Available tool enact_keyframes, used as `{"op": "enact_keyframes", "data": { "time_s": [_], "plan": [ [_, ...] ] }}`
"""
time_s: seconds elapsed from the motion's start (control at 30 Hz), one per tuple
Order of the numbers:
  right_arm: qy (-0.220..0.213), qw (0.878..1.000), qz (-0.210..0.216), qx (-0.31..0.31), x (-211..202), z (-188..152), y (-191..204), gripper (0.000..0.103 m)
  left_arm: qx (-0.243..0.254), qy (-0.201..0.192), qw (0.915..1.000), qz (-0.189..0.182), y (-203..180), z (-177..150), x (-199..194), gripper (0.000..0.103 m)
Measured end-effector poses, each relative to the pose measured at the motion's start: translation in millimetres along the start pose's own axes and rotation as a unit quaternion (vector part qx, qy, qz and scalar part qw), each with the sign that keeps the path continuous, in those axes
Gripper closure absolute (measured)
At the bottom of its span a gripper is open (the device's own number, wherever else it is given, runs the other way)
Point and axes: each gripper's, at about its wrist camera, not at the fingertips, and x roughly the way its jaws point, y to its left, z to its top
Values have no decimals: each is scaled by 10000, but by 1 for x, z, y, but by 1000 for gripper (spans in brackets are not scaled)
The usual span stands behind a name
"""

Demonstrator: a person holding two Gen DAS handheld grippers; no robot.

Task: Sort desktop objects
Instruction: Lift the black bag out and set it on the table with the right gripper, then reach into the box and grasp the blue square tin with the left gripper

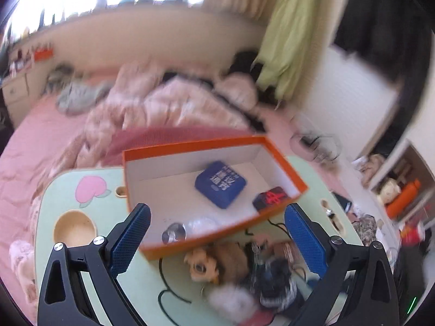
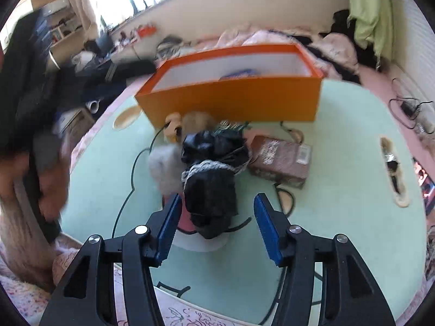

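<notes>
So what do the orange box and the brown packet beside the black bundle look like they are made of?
The orange box looks like matte cardboard: thin straight walls, flat orange outside, plain white inside. The brown packet seems to be glossy printed wrap over a block, judging by pale glints and a white label; the blur leaves that open.

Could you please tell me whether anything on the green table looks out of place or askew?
Yes: the orange cardboard box sits skewed to the table edge, and the unsorted black cloth bundle and toys lie heaped in front of it.
</notes>
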Motion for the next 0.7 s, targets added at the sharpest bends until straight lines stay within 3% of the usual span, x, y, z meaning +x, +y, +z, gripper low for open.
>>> {"op": "enact_keyframes", "data": {
  "time_s": [0.07,0.13,0.23,0.3,0.43,0.6,0.7],
  "plan": [
    [91,9998,85,138,5,-2,-7,46,-331,572,9977,-133,-1,25,27,24],
    [217,9993,183,228,10,-4,-10,46,-795,1218,9884,-425,-3,45,67,24],
    [314,9989,236,246,16,-7,-10,46,-1002,1714,9800,150,-10,55,121,27],
    [362,9987,235,255,18,-7,-14,46,-1000,1937,9740,615,-11,54,148,36],
    [351,9984,299,318,16,-7,-20,46,-1279,1812,9711,883,-10,60,165,36],
    [348,9984,329,314,16,-3,-20,46,-662,1842,9702,1427,-38,56,178,30],
    [355,9983,351,313,15,-2,-21,46,-388,1784,9743,1318,-45,53,176,34]
  ]
}}
